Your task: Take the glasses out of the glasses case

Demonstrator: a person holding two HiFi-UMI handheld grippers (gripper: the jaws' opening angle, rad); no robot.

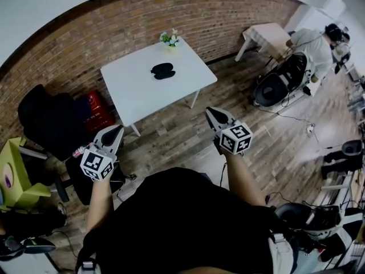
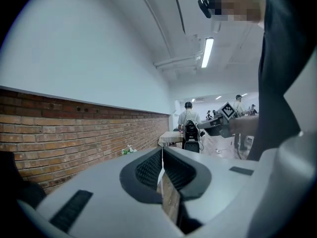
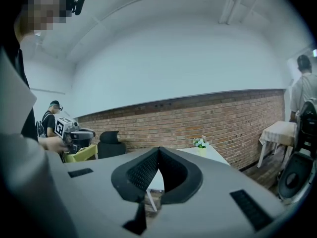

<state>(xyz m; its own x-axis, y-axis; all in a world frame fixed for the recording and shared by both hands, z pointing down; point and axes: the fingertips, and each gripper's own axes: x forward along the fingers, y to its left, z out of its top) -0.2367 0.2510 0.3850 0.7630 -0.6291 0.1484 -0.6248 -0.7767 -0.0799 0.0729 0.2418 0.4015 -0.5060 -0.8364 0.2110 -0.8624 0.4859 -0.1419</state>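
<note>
Overhead, the head view shows the opening stage of the task – the approach, with nothing yet touched. A dark glasses case (image 1: pixel 162 71) lies closed, as far as can be told at this range, near the middle of the white counter (image 1: pixel 131 90), which stands against a brick wall (image 1: pixel 85 44) with a small pot of flowers (image 1: pixel 169 38) at its far edge. The person stands well apart from the counter, on the wooden floor (image 1: pixel 171 136), holding both tools raised in front of the body. The left tool (image 1: pixel 117 130) is clenched on nothing: its own view shows the two ribbed pads (image 2: pixel 148 170) meeting at the tips with only background behind them. The right tool (image 1: pixel 215 114) is likewise closed and empty, and past its tip the counter's corner and the flowers (image 3: pixel 200 143) can be seen. The glasses themselves are not visible; presumably they sit inside the case. The next move, by this reading, calls for stepping up to the counter, parting the jaws, steadying the case with one tool and lifting its lid with the other. No brand, label or legible writing appears – the only print is the black-and-white square pattern on each marker cube (image 1: pixel 236 138), which carries no letters.
</note>
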